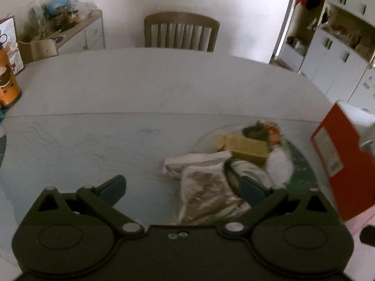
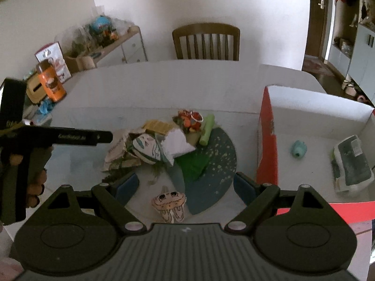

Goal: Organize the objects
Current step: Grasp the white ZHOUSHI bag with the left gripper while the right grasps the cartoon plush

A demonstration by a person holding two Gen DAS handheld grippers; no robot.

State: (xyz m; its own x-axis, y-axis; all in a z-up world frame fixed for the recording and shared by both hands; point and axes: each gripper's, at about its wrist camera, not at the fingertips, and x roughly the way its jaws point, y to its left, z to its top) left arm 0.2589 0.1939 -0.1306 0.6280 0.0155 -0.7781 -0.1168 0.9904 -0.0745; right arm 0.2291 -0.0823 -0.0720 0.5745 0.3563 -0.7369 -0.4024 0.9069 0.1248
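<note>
Between picks, by the look of it: left gripper (image 1: 182, 187) wide open with nothing between the teal pads, right gripper (image 2: 185, 186) just as wide and just as empty, both hovering above the table (image 1: 117, 89). Sorting already under way, judging from the red-walled box (image 2: 267, 140) at the right, with a small teal object (image 2: 298, 148) and a plastic-wrapped dark packet (image 2: 352, 165) lying well apart on its white floor. Still plenty to shift: a heap of objects (image 2: 164, 145) on and beside a dark speckled placemat (image 2: 218, 164), just left of the box. In the heap, a yellow carton (image 2: 155, 125) at the back, a white pouch (image 2: 179, 145) draped over a printed packet, a crumpled clear bag of something brownish (image 1: 206, 187) at the near-left edge, a pale green stick-shaped thing (image 2: 207, 128), an orange-and-red tangle (image 2: 189, 119) behind. Apart from the pile, closest to the right gripper, a small cartoon-faced packet (image 2: 170, 205) on bare table. Likely next call: pick one item and drop onto it, the cartoon packet for the right side or the clear bag under the left fingers. Soft, slack packaging, so a low pinch on a fold probably safer than a grab at the middle. Left view blurred; labels unreadable.
</note>
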